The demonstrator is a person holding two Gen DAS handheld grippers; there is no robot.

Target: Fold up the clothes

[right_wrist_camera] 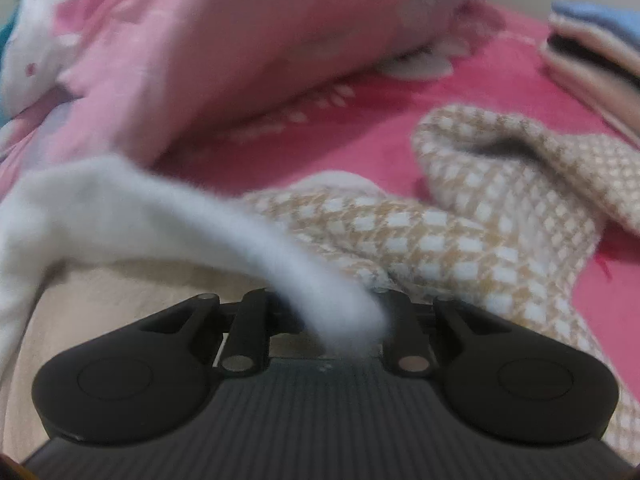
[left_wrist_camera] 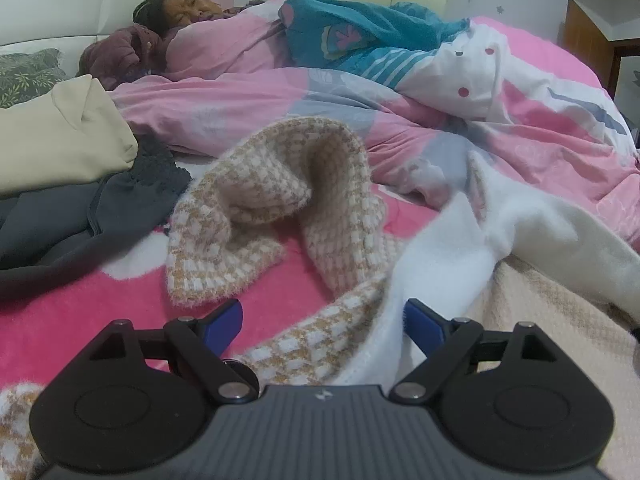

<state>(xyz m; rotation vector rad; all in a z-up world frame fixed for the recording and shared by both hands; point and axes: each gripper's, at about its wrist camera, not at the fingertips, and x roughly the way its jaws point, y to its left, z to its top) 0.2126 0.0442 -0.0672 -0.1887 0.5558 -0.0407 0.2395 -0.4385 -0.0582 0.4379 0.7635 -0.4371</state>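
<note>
Left gripper (left_wrist_camera: 322, 316) gapes wide, the beige-and-white checked fuzzy knit garment (left_wrist_camera: 280, 204) lying loosely between its jaws at twelve o'clock on the pink fleece blanket (left_wrist_camera: 80, 300); right gripper (right_wrist_camera: 326, 308) clenches the garment's white fleece lining (right_wrist_camera: 168, 208); no readable writing.

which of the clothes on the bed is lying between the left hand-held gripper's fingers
The tan-and-white checked knit garment, with its white fleecy lining; the cream top and dark grey garment lie off to the left.

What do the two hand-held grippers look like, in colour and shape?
The left hand-held gripper has a dark grey ribbed body, two round black discs, black link arms with silver pins, and blue fingertips. The right hand-held gripper has the same black build; its tips are hidden.
</note>
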